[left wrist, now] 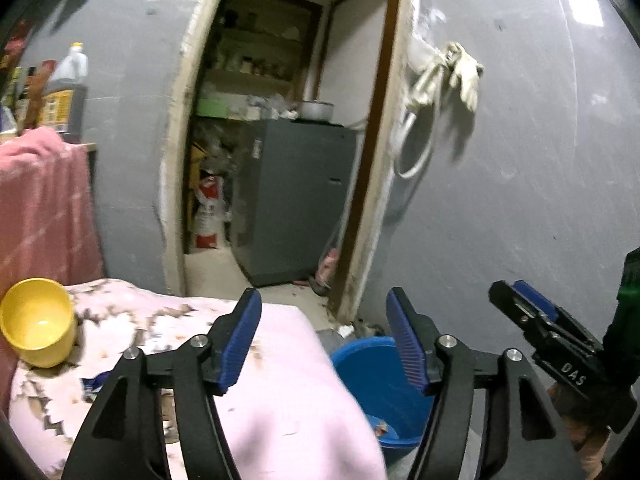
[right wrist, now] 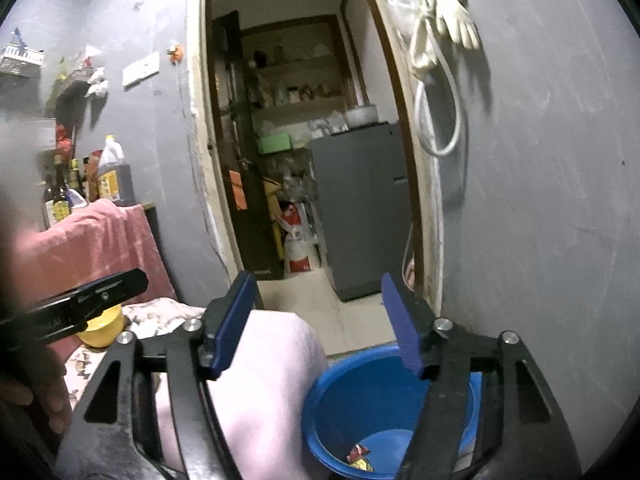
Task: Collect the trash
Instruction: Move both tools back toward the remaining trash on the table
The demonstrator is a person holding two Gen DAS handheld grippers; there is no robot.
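Two grippers, the left gripper [left wrist: 324,340] and the right gripper [right wrist: 318,322], hang with fingers spread wide and nothing between them. A crumpled wrapper [right wrist: 359,457] lies at the bottom of the blue bucket [right wrist: 320,408], just beside the edge of the pink-covered table [left wrist: 288,380]. A yellow bowl [left wrist: 38,322] sits near the table's far left edge.

I've got a glossy blue plastic bucket [right wrist: 384,408] at 5 o'clock, soft pink cloth [right wrist: 264,392] beside it, a shiny yellow plastic bowl [left wrist: 38,322], and a matt grey wall [right wrist: 540,200].

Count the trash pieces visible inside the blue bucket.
1: a red-and-yellow wrapper at the bottom of the blue bucket. The right gripper covers part of the bucket, so more may be hidden.
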